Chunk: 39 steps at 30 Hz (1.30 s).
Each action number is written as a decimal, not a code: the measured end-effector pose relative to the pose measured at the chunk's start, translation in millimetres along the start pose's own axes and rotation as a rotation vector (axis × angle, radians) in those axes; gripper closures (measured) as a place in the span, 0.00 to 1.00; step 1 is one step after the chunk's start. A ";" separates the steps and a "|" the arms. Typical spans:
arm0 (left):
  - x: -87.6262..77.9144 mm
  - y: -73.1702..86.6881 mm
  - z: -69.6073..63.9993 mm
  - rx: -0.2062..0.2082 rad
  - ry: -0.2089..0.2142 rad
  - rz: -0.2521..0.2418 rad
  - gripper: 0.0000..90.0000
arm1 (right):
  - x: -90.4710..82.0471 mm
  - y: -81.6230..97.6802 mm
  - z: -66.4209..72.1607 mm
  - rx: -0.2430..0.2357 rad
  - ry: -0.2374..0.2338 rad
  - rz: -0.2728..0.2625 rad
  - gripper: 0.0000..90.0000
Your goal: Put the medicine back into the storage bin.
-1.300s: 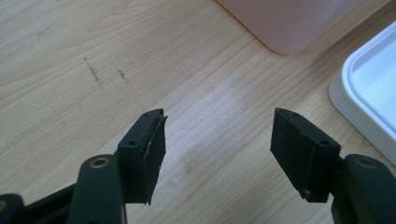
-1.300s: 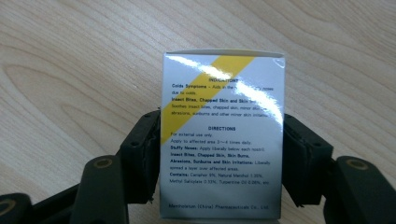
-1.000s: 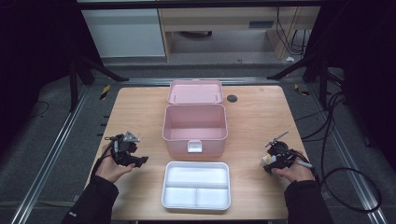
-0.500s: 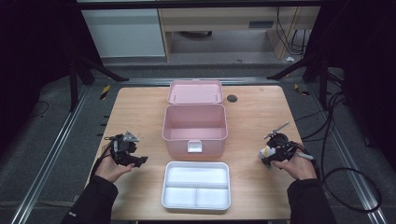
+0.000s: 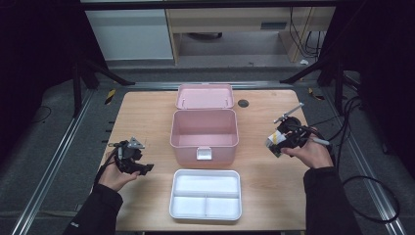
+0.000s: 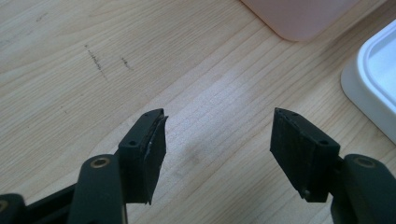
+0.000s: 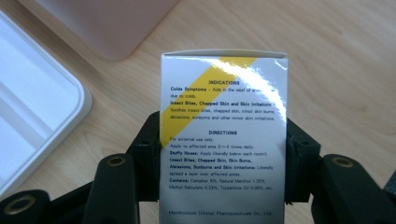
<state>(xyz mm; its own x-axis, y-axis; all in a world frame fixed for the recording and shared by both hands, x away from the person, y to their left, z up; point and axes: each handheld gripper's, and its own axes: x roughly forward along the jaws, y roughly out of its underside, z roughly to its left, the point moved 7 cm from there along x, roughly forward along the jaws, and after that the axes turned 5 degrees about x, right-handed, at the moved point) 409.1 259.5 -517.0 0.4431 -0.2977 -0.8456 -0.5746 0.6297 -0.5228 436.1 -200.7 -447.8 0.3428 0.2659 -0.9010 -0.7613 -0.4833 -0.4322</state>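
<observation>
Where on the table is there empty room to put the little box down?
Bare wood lies left of the pink bin and white tray, and right of them under the right gripper holding the small box. The middle strip is crowded: lid, bin, tray.

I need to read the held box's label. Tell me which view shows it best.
The right gripper view: the box sits close up between the jaws, print legible. The high view shows it small in the right gripper, print unreadable.
</observation>
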 end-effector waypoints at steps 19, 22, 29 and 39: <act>0.5 2.5 1.9 -0.002 0.007 0.006 0.41 | -26.2 -84.1 26.4 -0.125 -0.022 -0.044 0.50; 0.4 3.0 2.5 -0.002 0.008 0.007 0.41 | -24.3 -95.0 32.7 -0.143 -0.030 -0.051 0.50; -1.0 4.0 5.4 -0.009 0.002 0.003 0.41 | -12.3 -118.7 52.0 -0.196 -0.053 -0.052 0.50; -2.7 3.9 6.8 -0.012 0.002 -0.004 0.42 | 12.1 -148.8 82.2 -0.272 -0.088 -0.037 0.50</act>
<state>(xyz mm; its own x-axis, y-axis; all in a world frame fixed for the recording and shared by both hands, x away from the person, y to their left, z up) 410.3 267.6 -516.1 0.4445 -0.3016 -0.8435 -0.5812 0.6195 -0.5278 508.2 -57.1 -391.4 0.3096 0.3528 -0.8830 -0.5697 -0.6747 -0.4693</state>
